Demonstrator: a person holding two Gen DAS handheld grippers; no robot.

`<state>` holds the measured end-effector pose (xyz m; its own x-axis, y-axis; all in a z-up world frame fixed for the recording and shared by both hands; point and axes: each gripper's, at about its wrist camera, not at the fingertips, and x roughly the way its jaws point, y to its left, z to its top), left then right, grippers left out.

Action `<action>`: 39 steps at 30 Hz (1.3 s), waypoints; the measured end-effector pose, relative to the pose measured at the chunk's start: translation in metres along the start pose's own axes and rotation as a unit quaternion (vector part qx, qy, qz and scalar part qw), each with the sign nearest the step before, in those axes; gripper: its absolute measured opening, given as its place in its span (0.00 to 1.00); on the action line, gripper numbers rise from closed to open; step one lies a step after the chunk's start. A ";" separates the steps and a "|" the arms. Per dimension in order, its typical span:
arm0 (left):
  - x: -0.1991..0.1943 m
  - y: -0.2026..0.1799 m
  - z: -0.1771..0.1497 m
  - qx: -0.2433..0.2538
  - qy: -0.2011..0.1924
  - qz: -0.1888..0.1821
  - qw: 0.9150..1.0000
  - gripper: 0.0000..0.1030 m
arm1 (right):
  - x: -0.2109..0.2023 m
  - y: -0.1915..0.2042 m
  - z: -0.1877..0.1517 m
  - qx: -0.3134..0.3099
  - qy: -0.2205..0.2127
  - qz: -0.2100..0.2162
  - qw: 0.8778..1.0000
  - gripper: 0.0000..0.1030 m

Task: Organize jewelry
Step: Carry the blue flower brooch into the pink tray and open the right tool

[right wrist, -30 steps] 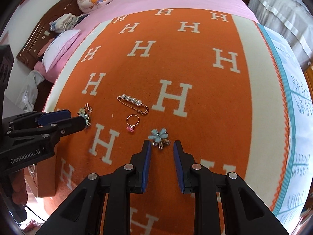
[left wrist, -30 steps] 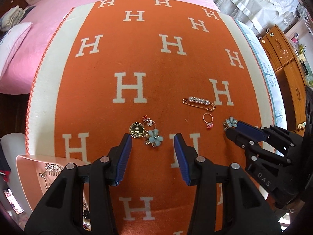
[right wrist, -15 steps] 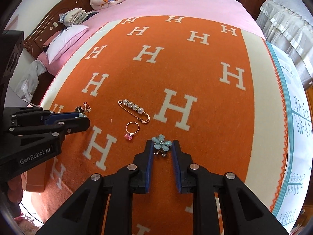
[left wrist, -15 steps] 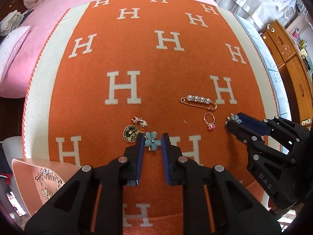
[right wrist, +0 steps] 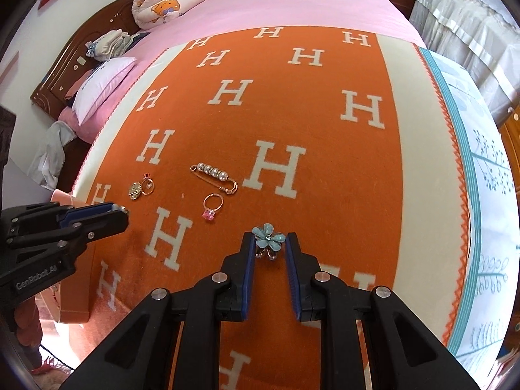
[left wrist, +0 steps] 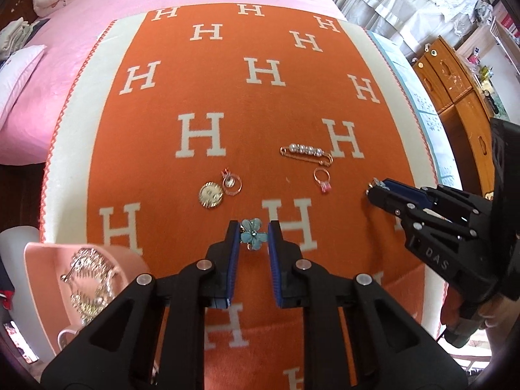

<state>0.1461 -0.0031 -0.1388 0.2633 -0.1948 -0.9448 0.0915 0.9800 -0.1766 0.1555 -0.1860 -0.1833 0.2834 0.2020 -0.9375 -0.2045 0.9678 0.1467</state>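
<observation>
- Two grippers work over an orange blanket (left wrist: 247,104) patterned with white H letters, spread on a bed with a pink sheet (right wrist: 292,3).
- The left gripper (left wrist: 253,232) is clenched on a blue flower brooch (left wrist: 253,234); the brooch sits between the blue pads, both of which press its petals, just above the blanket.
- The right gripper (right wrist: 269,243) grips a second blue flower brooch (right wrist: 268,239) the same way, with petals pinched between its pads and a small gold part hanging beneath the flower.
- In the left wrist view, the right gripper shows at the right edge, with a bit of blue flower at its tip.
- Loose on the blanket between the two grippers lie a gold safety-pin brooch with a row of pearls (left wrist: 307,153) and, just below it, a gold ring with a pink stone (left wrist: 322,179).
- Further left lie a round gold medallion (left wrist: 211,195) and a small rose-gold hoop pendant (left wrist: 231,183), touching or nearly touching each other.
- A pink tray (left wrist: 42,260) sits at the blanket's lower left edge, holding a silver rhinestone piece (left wrist: 89,276) whose exact kind cannot be told.
- A wooden cabinet (left wrist: 461,97) stands to the right of the bed, and pillows (right wrist: 104,87) lie at the headboard.
</observation>
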 end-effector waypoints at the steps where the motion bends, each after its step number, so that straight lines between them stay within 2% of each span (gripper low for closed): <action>1: -0.004 0.001 -0.003 0.002 -0.001 -0.002 1.000 0.14 | -0.001 0.001 -0.002 0.003 0.001 0.001 1.000 0.18; 10: -0.040 0.022 -0.028 0.006 -0.017 0.000 1.000 0.14 | -0.012 0.031 -0.022 -0.002 0.008 0.014 1.000 0.18; 24: -0.092 0.096 -0.087 -0.030 -0.031 0.043 0.998 0.14 | -0.036 0.123 -0.041 -0.059 0.003 0.058 0.997 0.18; 31: -0.102 0.128 -0.119 -0.052 -0.021 0.057 0.997 0.14 | -0.047 0.182 -0.050 -0.114 0.006 0.095 0.989 0.18; 39: -0.104 0.149 -0.139 -0.063 -0.008 0.056 0.996 0.14 | -0.054 0.246 -0.070 -0.187 0.017 0.143 0.972 0.18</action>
<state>-0.0011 0.1686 -0.1048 0.2800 -0.0839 -0.9563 -0.0596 0.9927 -0.1046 0.0241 0.0304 -0.1191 0.1342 0.4433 -0.8863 -0.5978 0.7495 0.2844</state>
